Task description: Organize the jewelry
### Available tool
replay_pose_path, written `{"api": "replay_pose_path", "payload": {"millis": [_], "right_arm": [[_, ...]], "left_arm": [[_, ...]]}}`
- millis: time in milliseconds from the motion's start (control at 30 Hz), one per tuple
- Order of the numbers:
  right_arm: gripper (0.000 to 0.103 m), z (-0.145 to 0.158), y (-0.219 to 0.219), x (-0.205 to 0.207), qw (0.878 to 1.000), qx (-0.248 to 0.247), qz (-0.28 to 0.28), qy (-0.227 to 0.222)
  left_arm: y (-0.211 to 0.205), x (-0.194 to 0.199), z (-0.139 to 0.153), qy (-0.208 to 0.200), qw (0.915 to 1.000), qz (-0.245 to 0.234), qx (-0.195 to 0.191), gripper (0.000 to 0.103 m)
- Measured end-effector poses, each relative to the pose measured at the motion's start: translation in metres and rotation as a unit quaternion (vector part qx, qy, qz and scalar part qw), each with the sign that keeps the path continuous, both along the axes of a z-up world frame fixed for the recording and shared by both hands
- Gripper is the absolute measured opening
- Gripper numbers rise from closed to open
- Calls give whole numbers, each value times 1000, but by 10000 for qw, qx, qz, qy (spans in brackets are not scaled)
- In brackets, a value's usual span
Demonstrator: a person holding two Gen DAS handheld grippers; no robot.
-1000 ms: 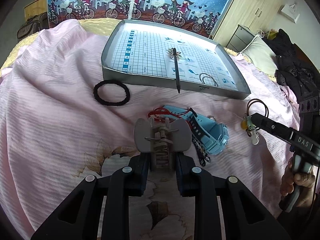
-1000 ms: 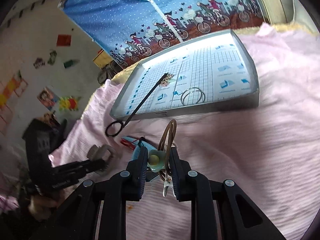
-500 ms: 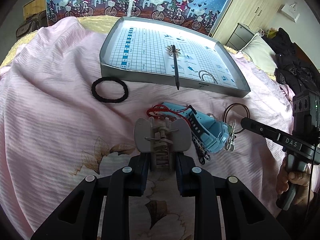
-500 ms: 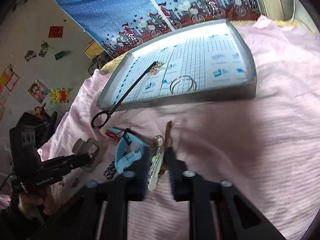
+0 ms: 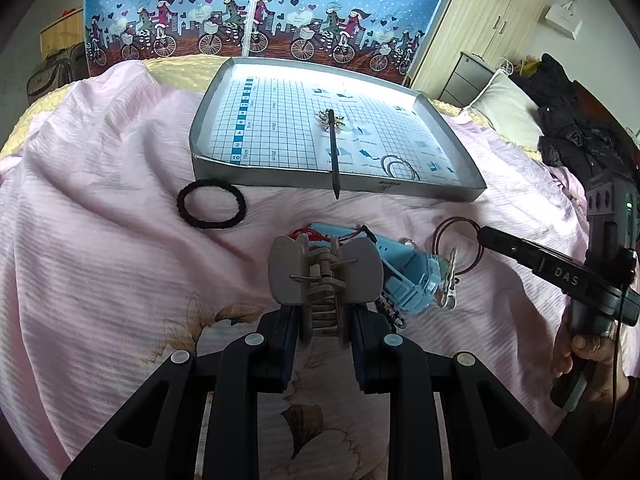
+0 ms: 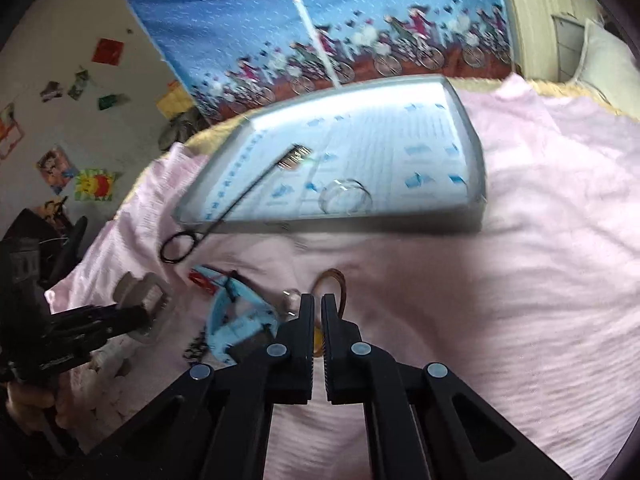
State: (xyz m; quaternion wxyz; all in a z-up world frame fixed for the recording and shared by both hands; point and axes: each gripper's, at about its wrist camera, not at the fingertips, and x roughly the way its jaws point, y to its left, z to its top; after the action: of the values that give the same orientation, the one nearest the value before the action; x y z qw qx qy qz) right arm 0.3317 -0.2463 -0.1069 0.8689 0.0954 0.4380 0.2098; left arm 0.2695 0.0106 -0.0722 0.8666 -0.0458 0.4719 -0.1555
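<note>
My left gripper (image 5: 324,320) is shut on a taupe claw hair clip (image 5: 324,276), held just above the pink bedspread. Just beyond it lie a blue watch (image 5: 404,276), a red cord (image 5: 304,234) and a black hair tie (image 5: 211,207). My right gripper (image 6: 318,308) has its fingers almost together. Its tip (image 5: 484,234) sits at the edge of a brown hair tie (image 5: 458,248), whose band seems pinched between them. The small clip (image 5: 448,284) on that tie rests against the watch. The grey tray (image 5: 280,178) holds a hair stick (image 5: 332,152) and thin bangles (image 5: 398,168).
The tray (image 6: 360,226) lies on the bed a little past both grippers, its low front wall facing me. A blue curtain with bicycles (image 5: 260,12) hangs behind it. A pillow (image 5: 508,108) and dark clothes (image 5: 580,140) lie at the right. A hand (image 5: 580,356) holds the right gripper's handle.
The right gripper came down and leftward with the brown hair tie and its clip, from the air to the bedspread beside the blue watch, and its fingers drew closer together. The left gripper stayed put.
</note>
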Motion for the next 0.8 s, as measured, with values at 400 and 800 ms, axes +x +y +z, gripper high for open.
{"api": "replay_pose_path", "payload": {"millis": [400,800], "right_arm": [[39,-16,-11,9,9991,-45,-289,319],[3,12,-8,2,9969,-188,-249,-723]], "left_arm": [[1,6,-15,394,9992,2,-13,20],[0,-1,-1,-20,10000,-10,-64,20]]}}
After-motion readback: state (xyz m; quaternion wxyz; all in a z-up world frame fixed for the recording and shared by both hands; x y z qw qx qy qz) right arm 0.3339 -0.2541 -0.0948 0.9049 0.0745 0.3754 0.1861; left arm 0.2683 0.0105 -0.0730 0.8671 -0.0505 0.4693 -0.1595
